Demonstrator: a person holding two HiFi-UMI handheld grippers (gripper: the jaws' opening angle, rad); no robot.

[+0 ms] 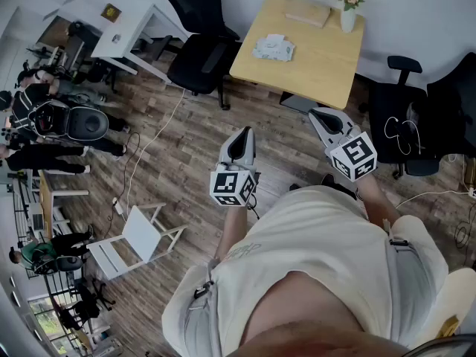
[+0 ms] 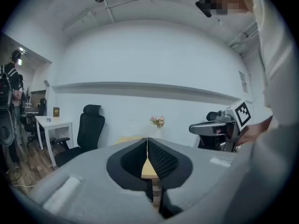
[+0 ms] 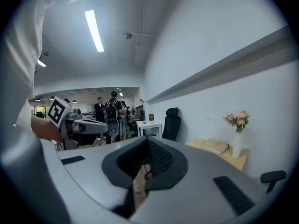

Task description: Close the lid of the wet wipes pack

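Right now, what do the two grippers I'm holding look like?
The left gripper and right gripper are both grey, tapered shells with black ribbed pads inside, and each carries a white cube printed with black square markers. You're wearing a cream top.

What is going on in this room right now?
A person stands back from the wooden table, holding the left gripper and the right gripper, both shut with nothing between the jaws. The wet wipes pack lies on the table, apart from both grippers. Its lid is too small to judge.
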